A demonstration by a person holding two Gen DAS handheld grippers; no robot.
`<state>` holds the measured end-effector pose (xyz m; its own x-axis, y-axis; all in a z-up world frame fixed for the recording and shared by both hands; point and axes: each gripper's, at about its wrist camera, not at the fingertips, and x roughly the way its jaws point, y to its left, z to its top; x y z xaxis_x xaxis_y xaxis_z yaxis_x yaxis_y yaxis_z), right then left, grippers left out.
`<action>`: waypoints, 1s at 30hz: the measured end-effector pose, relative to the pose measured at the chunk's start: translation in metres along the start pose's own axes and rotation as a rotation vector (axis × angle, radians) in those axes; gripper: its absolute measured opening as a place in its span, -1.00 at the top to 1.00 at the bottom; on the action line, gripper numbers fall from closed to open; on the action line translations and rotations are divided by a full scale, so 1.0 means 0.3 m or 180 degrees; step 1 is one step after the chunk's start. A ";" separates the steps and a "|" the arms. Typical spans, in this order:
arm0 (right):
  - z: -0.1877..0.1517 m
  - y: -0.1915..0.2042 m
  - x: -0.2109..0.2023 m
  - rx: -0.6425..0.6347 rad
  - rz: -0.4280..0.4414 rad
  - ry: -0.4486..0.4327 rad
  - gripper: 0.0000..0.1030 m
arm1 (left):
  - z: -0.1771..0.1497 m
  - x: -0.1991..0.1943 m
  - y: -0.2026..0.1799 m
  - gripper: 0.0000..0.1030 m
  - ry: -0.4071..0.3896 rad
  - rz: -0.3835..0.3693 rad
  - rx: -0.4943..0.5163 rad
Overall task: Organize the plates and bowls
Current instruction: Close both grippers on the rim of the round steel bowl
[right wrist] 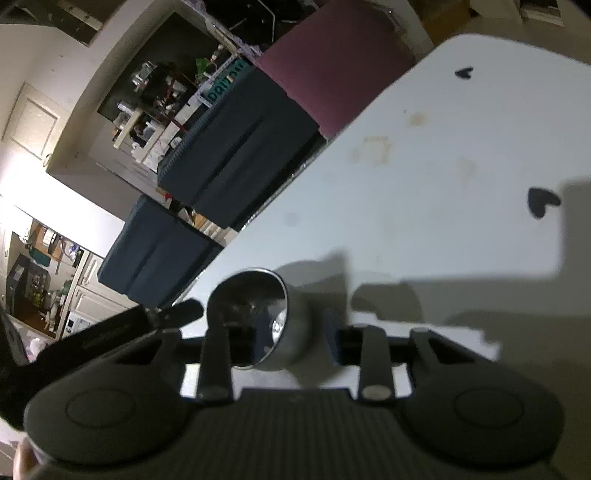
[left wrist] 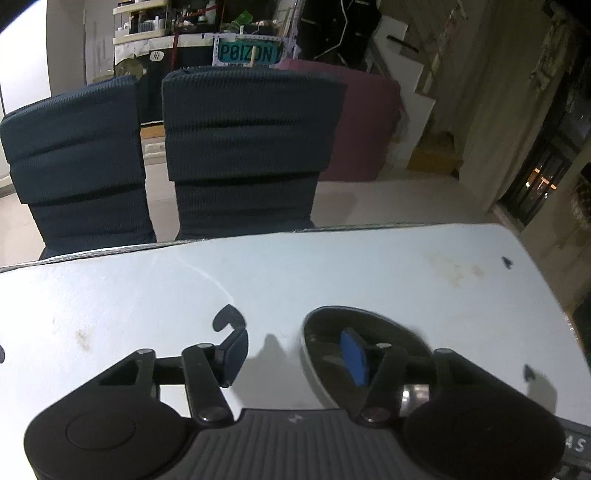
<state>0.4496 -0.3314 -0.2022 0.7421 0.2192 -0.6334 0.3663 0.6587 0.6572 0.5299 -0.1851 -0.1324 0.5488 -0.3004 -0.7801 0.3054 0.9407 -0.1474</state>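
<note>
Left tool (left wrist: 295, 350) straddles the near rim of the small shiny steel bowl (left wrist: 354, 354) on the white surface (left wrist: 332, 266): blue-padded finger (left wrist: 354, 356) inside, other finger (left wrist: 232, 350) well clear outside, so jaws are part-closed but not clamped. Right tool (right wrist: 291, 332) brackets the same-looking steel bowl (right wrist: 258, 317), which looks tipped on its side with its mouth toward one finger; blur hides pad contact, so grip can't be confirmed. Likely a wall pinch to lift and nest.

A bowl (left wrist: 332, 332) sits on the table (left wrist: 332, 266) near its front edge — two chairs (left wrist: 251, 147) stand side by side behind the far edge, shelves (left wrist: 147, 33) further back behind them.
</note>
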 end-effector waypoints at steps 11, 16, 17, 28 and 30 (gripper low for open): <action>-0.026 0.025 0.058 -0.0108 -0.0049 0.0058 0.47 | 0.022 0.059 0.033 0.09 0.0120 -0.0173 -0.0173; -0.024 0.017 0.039 -0.0195 -0.0065 0.0061 0.55 | 0.019 0.062 0.020 0.55 0.0147 -0.0148 -0.0133; -0.025 0.020 0.037 -0.0221 -0.0076 0.0054 0.58 | 0.019 0.061 0.020 0.65 0.0149 -0.0141 -0.0133; -0.031 0.085 0.029 -0.0634 -0.0278 0.0051 0.78 | -0.020 -0.025 0.007 0.87 0.0094 -0.0055 -0.0011; -0.034 0.099 0.015 -0.0705 -0.0286 0.0045 0.80 | -0.032 -0.055 0.011 0.88 0.0072 -0.0034 -0.0017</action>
<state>0.4581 -0.3035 -0.1897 0.7036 0.1615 -0.6919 0.2974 0.8174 0.4933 0.5142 -0.1754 -0.1258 0.5278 -0.3068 -0.7920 0.3069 0.9384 -0.1590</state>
